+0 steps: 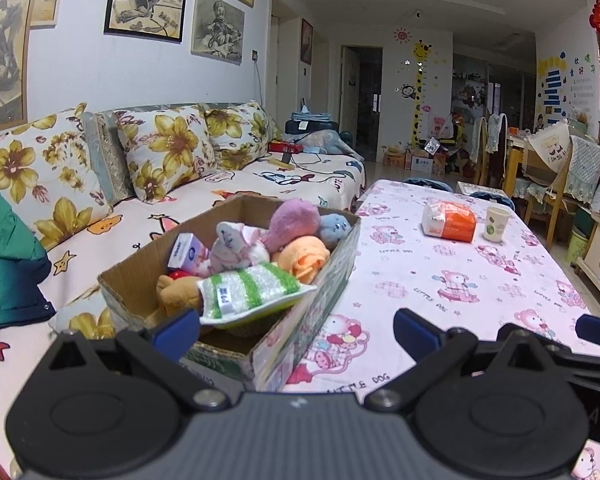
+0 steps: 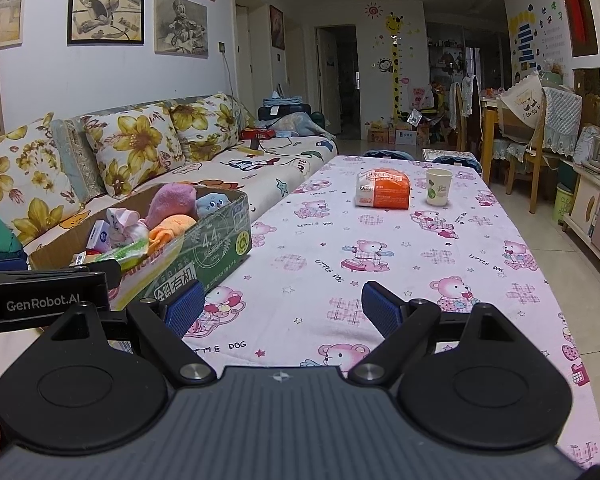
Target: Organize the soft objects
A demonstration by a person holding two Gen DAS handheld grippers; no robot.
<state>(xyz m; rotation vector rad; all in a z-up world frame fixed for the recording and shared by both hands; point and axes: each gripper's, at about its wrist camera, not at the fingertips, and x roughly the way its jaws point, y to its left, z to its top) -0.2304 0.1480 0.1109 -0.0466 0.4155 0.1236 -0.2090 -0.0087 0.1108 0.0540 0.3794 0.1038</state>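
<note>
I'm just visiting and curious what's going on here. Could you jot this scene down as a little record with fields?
Setting: living room, table beside a sofa
Box: cardboard box on the table's left edge, open on top
In box: green sponge, orange cloth, pink plush, blue plush, socks, brown plush
Far end of table: orange pack, paper cup
Left claw: open, empty, near the box
Right claw: open, empty, over the table
</note>
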